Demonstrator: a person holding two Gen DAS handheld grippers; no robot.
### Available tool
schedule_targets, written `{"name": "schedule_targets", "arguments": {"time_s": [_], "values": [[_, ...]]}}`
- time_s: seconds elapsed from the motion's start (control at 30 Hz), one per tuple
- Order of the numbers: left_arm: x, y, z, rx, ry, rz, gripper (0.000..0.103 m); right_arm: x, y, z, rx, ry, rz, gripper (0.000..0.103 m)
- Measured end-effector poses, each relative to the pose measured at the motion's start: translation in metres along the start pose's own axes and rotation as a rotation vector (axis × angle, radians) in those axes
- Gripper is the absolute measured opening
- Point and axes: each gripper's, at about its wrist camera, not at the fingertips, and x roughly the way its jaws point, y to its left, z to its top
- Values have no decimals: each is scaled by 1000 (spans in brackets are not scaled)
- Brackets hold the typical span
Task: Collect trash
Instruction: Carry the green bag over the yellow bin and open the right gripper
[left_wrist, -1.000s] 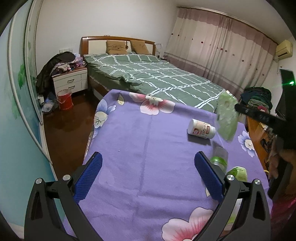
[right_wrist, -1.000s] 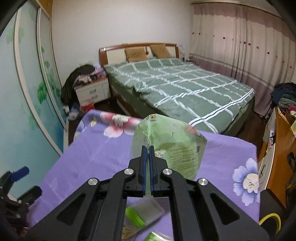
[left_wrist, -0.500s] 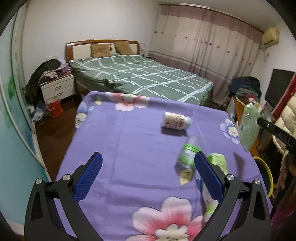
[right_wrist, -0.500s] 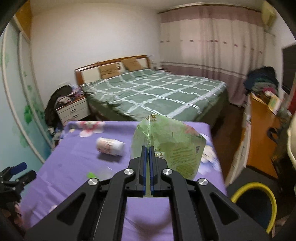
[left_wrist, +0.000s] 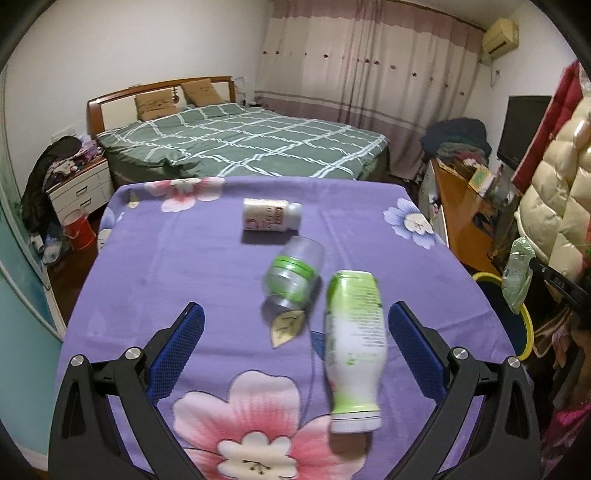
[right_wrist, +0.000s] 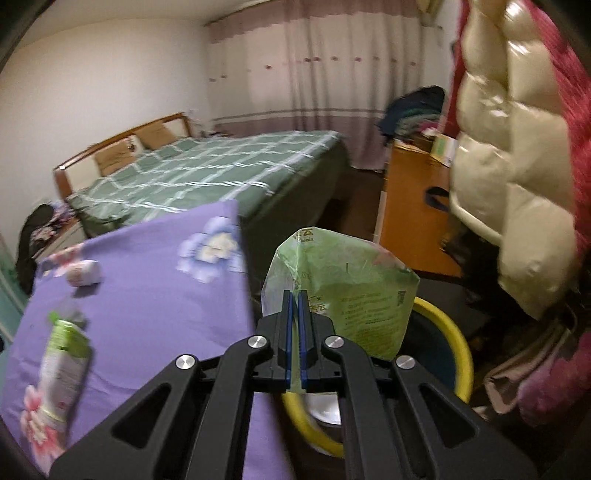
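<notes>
- The wrapper (right_wrist: 343, 291), a thin green plastic bag, is in the air above the bin (right_wrist: 460, 354), which has a yellow rim and stands on the floor just beside the table (left_wrist: 166, 266). It is not yet inside the bin.
- I judge that this piece is almost done: only the release over the bin is left.
- Three pieces of trash lie on the purple cloth of the table: a white bottle (left_wrist: 271, 220) at the far side, a clear bottle (left_wrist: 293, 275) with a green band in the middle, and a green-white bottle (left_wrist: 354, 347) nearest. These are left to collect.
- Something pale shows inside the bin, but I cannot tell what it is.
- The right gripper (right_wrist: 294, 306) has its jaws pressed together on the lower edge of the wrapper, and the wrapper stands up from them.
- The left gripper (left_wrist: 293, 341) is wide apart and holds nothing. It hangs over the near part of the table, and the green-white bottle lies between its fingers without touching them.
</notes>
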Motion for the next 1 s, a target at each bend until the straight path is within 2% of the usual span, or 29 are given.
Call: {"name": "schedule_targets", "arguments": {"time_s": [0.2, 0.37, 0.77, 1.0], "values": [[16, -18, -1, 26, 48, -17, 98, 25, -31, -14, 48, 55, -44, 6], [32, -34, -3, 55, 88, -24, 98, 31, -40, -21, 71, 76, -39, 21], [73, -61, -5, 132, 181, 30, 98, 29, -51, -27, 97, 79, -19, 24], [96, -61, 7, 155, 250, 64, 98, 30, -56, -30, 114, 88, -4, 26]]}}
